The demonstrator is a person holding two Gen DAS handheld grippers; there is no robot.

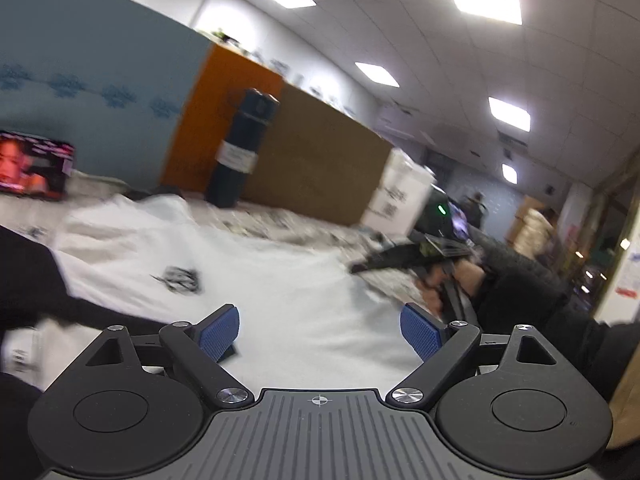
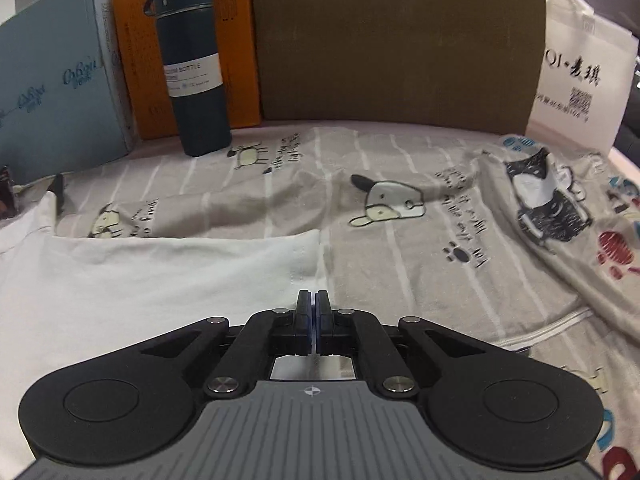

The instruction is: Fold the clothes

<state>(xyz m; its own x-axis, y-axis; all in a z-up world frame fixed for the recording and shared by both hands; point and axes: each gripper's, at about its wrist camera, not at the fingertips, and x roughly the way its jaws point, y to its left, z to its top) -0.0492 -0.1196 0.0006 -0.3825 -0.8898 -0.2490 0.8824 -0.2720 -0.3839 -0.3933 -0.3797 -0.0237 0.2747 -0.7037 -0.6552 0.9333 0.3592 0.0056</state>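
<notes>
A white T-shirt with a small dark print lies spread on the patterned sheet; it also shows in the right wrist view. My left gripper is open above the shirt, its blue pads wide apart and holding nothing. My right gripper is shut at the shirt's right edge; whether cloth sits between the fingers is hidden. The right gripper also shows in the left wrist view, low at the shirt's far right edge.
A dark blue bottle stands at the back by a blue box, an orange box and a brown cardboard wall. A white bag stands right. Another printed grey garment lies at right. A red box sits far left.
</notes>
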